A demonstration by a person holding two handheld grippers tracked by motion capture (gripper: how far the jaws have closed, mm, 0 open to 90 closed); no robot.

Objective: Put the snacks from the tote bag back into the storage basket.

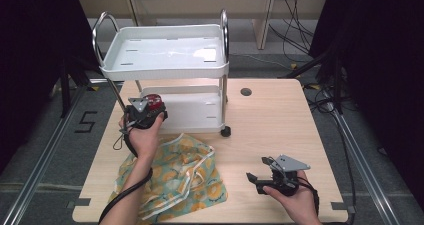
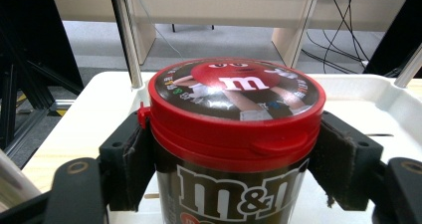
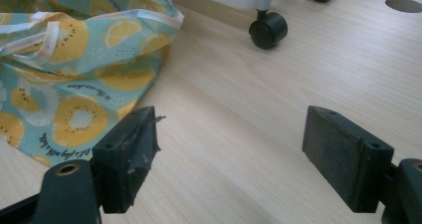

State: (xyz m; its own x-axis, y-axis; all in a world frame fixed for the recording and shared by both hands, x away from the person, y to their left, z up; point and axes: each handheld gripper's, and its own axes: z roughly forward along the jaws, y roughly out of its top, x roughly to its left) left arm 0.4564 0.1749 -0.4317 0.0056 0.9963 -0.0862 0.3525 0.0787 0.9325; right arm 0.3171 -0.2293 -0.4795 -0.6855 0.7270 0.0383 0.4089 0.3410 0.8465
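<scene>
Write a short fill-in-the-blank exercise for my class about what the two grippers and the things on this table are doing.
1. The left gripper is shut on an M&M's can with a ____ lid.
2. The right gripper hovers over the table with its jaws ____.
3. The fruit-print cloth bag lies on the table in front of the white ____.

Missing words: red; open; cart

Right gripper [image 3: 231, 157] gapes above table [image 3: 239, 99], beside fruit-print cloth [image 3: 74, 69]

Both grippers, left [image 1: 148, 110] and right [image 1: 260, 171], are black, each topped by a grey three-cornered plate and trailing a black cable. Screws stud their worn black pads [image 3: 130, 154]. Forearms are bare.
</scene>
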